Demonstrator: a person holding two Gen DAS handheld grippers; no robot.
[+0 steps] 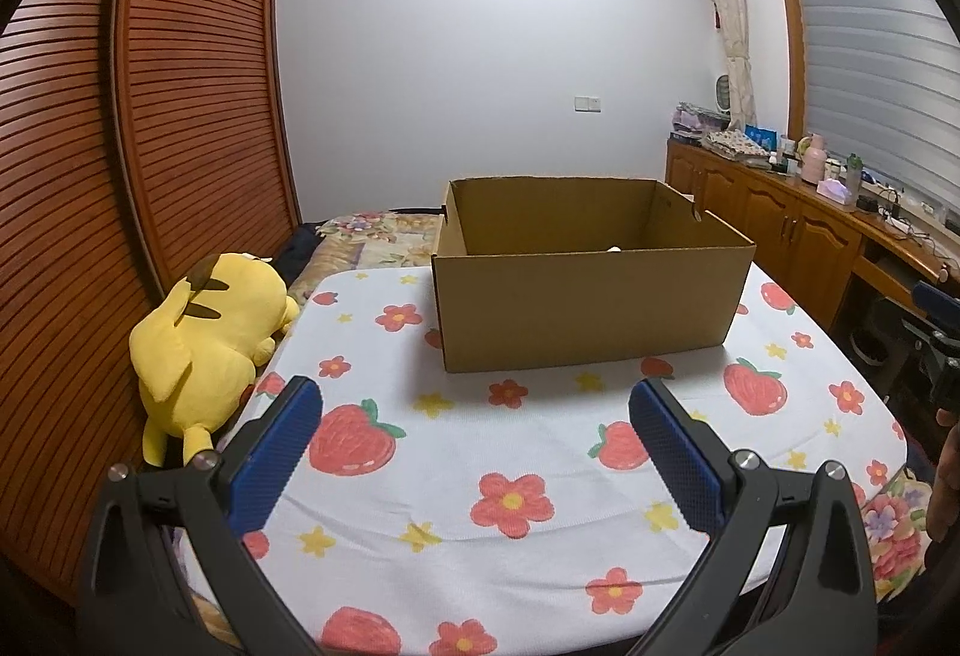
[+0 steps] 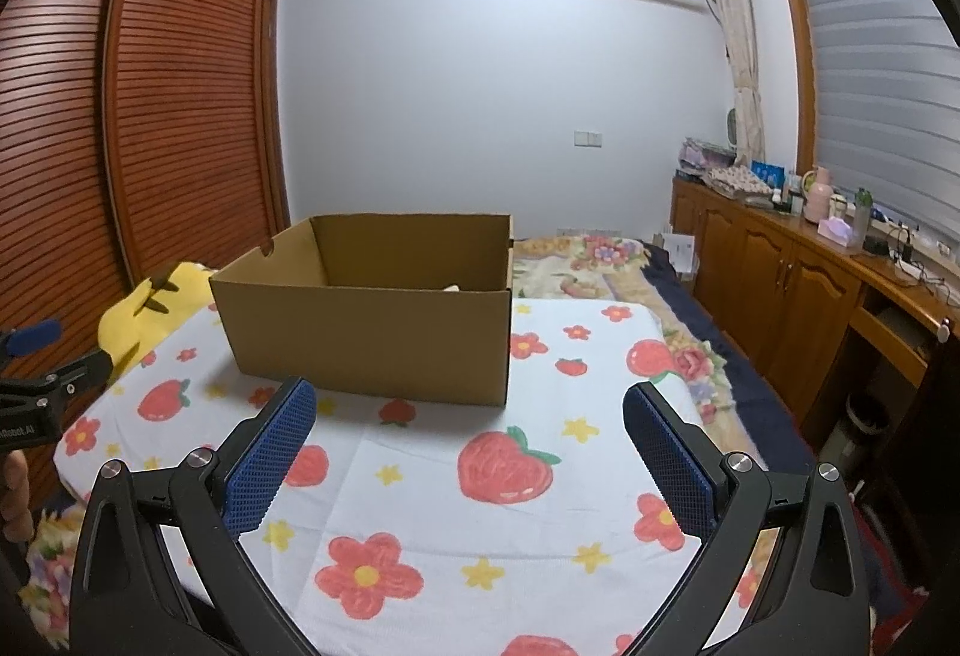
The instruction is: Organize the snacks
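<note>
- Cardboard box [image 1: 591, 320] sits open-topped on the strawberry-print cloth [image 1: 456, 482]; a pale item [image 1: 613, 249] barely shows inside.
- Left gripper [image 1: 474, 404]: jaws apart, holding nothing, near side of box.
- Right gripper [image 2: 468, 407]: jaws apart, holding nothing, near side of box.
- Yellow plush [image 1: 207, 338] left of box, off the cloth.
</note>
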